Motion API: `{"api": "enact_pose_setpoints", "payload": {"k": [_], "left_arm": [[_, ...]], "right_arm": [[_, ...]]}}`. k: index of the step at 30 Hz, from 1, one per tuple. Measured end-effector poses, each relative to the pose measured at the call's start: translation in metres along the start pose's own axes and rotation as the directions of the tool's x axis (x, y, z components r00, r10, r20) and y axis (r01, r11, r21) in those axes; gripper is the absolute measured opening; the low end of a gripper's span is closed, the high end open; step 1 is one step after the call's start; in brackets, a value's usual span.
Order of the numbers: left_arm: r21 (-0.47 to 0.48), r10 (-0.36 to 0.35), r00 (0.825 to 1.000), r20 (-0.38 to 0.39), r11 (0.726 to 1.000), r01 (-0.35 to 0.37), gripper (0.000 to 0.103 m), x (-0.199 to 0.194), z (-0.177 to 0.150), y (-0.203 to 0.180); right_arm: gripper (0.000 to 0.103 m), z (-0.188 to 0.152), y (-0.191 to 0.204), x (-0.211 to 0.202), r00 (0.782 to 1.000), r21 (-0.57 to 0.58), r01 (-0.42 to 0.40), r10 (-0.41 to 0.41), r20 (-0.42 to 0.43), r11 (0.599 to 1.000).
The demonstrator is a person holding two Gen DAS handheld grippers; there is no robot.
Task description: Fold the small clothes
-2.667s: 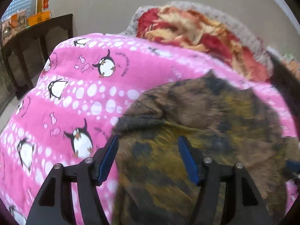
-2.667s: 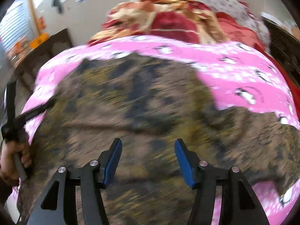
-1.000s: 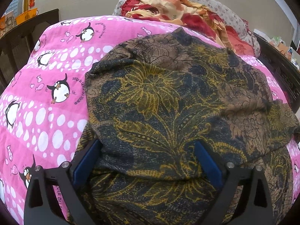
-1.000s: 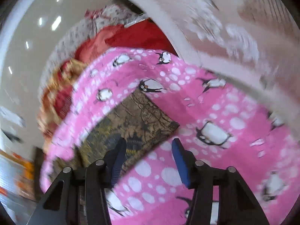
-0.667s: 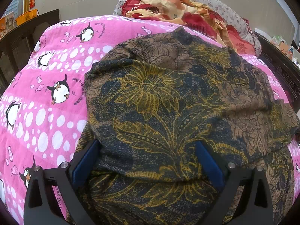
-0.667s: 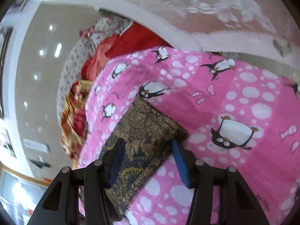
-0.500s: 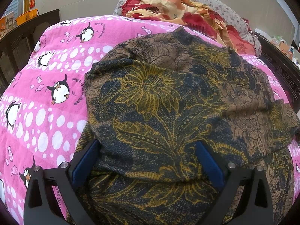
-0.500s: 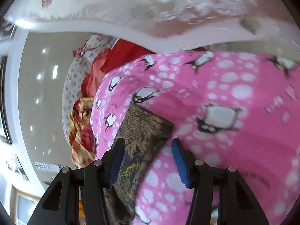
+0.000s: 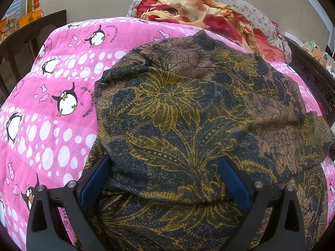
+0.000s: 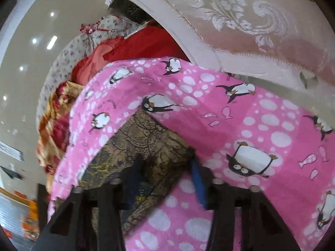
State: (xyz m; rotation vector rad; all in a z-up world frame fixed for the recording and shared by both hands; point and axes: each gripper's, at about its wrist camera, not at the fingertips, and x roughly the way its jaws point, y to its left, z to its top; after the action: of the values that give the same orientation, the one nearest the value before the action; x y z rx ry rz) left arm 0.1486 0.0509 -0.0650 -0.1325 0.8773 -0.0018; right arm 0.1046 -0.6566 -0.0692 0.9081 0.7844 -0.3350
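Note:
A brown garment [image 9: 188, 125] with a yellow and dark blue flower print lies spread on a pink penguin blanket [image 9: 52, 104]. My left gripper [image 9: 165, 175] is open, its blue pads wide apart, with a fold of the garment bulging between them. In the right wrist view, one corner of the garment [image 10: 146, 146] lies on the blanket [image 10: 261, 136]. My right gripper [image 10: 167, 175] is open and straddles that corner, the cloth between the blue pads.
A red and yellow floral quilt [image 9: 199, 8] and a grey flowered pillow are heaped at the far end of the bed. A dark wooden bed frame [image 9: 314, 79] runs along the right. A beige embroidered headboard [image 10: 251, 21] rises beyond the blanket in the right wrist view.
My right gripper has swung and moved in on the garment's corner, which now sits between its pads. The left gripper and the garment under it have barely moved.

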Motion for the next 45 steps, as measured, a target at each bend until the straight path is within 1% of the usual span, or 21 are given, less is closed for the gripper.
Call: {"api": "enact_pose_setpoints", "payload": {"k": [1, 2, 5, 9, 12, 14, 17, 19, 21, 22, 24, 26, 30, 32, 33, 34, 36, 38, 39, 42, 45], "left_arm": [[-0.001, 0.0, 1.0, 0.001, 1.0, 0.0, 0.101, -0.001, 0.0, 0.001], [-0.001, 0.0, 1.0, 0.001, 1.0, 0.0, 0.101, -0.001, 0.0, 0.001], [-0.003, -0.004, 1.0, 0.002, 1.0, 0.004, 0.101, -0.001, 0.0, 0.001], [-0.007, -0.012, 1.0, 0.004, 1.0, 0.012, 0.101, -0.001, -0.001, 0.002], [-0.01, -0.018, 1.0, 0.005, 1.0, 0.018, 0.101, -0.001, -0.001, 0.004], [-0.009, -0.016, 1.0, 0.004, 1.0, 0.016, 0.101, -0.001, -0.002, 0.003], [0.005, 0.002, 1.0, -0.003, 1.0, -0.002, 0.102, -0.002, -0.001, 0.001], [0.012, 0.0, 1.0, -0.005, 1.0, 0.0, 0.102, -0.007, 0.003, -0.001], [0.001, -0.047, 0.999, 0.023, 0.999, 0.047, 0.102, -0.021, 0.01, -0.001], [-0.008, -0.072, 0.997, 0.042, 0.997, 0.072, 0.102, -0.03, 0.014, -0.002], [-0.013, -0.13, 0.989, 0.071, 0.991, 0.131, 0.102, -0.046, 0.023, -0.007], [0.012, -0.195, 0.978, 0.074, 0.981, 0.194, 0.102, -0.056, 0.033, -0.019], [0.004, -0.28, 0.958, 0.056, 0.96, 0.28, 0.101, -0.055, 0.041, -0.037], [-0.017, -0.361, 0.933, 0.009, 0.932, 0.361, 0.101, -0.048, 0.039, -0.046], [-0.026, -0.416, 0.909, -0.022, 0.909, 0.415, 0.098, -0.043, 0.038, -0.052], [-0.039, -0.469, 0.882, -0.052, 0.883, 0.467, 0.092, -0.038, 0.036, -0.059], [-0.065, -0.54, 0.836, -0.102, 0.842, 0.536, 0.092, -0.027, 0.031, -0.075], [-0.086, -0.563, 0.816, -0.134, 0.827, 0.556, 0.091, -0.015, 0.03, -0.087], [-0.104, -0.58, 0.798, -0.164, 0.815, 0.57, 0.091, -0.006, 0.029, -0.095], [-0.105, -0.589, 0.777, -0.222, 0.807, 0.581, 0.091, 0.01, 0.028, -0.117], [-0.092, -0.586, 0.774, -0.241, 0.807, 0.583, 0.09, 0.018, 0.03, -0.131]], "right_arm": [[0.012, 0.001, 0.001, -0.004, 1.0, -0.004, -0.01, 0.01, 0.008, 1.0], [0.01, 0.004, 0.006, -0.011, 1.0, -0.023, -0.012, 0.013, 0.024, 1.0], [0.009, 0.016, 0.034, -0.047, 0.995, -0.114, 0.018, -0.006, 0.099, 0.993], [0.009, 0.04, 0.083, -0.122, 0.966, -0.216, 0.076, -0.019, 0.256, 0.974], [0.009, 0.046, 0.131, -0.176, 0.937, -0.345, 0.123, 0.005, 0.348, 0.93], [0.009, 0.038, 0.163, -0.195, 0.935, -0.426, 0.118, 0.044, 0.352, 0.897], [0.009, 0.004, 0.212, -0.204, 0.943, -0.538, 0.03, 0.155, 0.295, 0.843], [0.009, -0.034, 0.246, -0.19, 0.953, -0.606, -0.067, 0.231, 0.198, 0.793], [0.009, -0.073, 0.271, -0.169, 0.955, -0.646, -0.152, 0.28, 0.1, 0.748], [0.009, -0.101, 0.286, -0.153, 0.952, -0.665, -0.209, 0.306, 0.031, 0.717], [0.009, -0.145, 0.303, -0.125, 0.945, -0.688, -0.275, 0.319, -0.067, 0.671], [0.009, -0.194, 0.313, -0.089, 0.938, -0.696, -0.326, 0.31, -0.154, 0.639], [0.009, -0.27, 0.309, -0.023, 0.935, -0.684, -0.353, 0.231, -0.268, 0.639], [0.009, -0.301, 0.301, -0.002, 0.938, -0.7, -0.343, 0.182, -0.296, 0.627], [0.009, -0.314, 0.297, 0.003, 0.938, -0.713, -0.342, 0.174, -0.3, 0.613], [0.009, -0.322, 0.293, 0.006, 0.94, -0.724, -0.336, 0.167, -0.298, 0.602], [0.009, -0.335, 0.282, 0.007, 0.94, -0.745, -0.337, 0.169, -0.295, 0.576], [0.009, -0.345, 0.279, 0.003, 0.946, -0.781, -0.323, 0.167, -0.276, 0.535], [0.01, -0.344, 0.278, 0.0, 0.946, -0.787, -0.323, 0.175, -0.271, 0.525], [0.011, -0.349, 0.282, -0.006, 0.944, -0.806, -0.327, 0.2, -0.261, 0.492], [0.012, -0.358, 0.285, -0.007, 0.944, -0.829, -0.326, 0.21, -0.256, 0.454]]}}
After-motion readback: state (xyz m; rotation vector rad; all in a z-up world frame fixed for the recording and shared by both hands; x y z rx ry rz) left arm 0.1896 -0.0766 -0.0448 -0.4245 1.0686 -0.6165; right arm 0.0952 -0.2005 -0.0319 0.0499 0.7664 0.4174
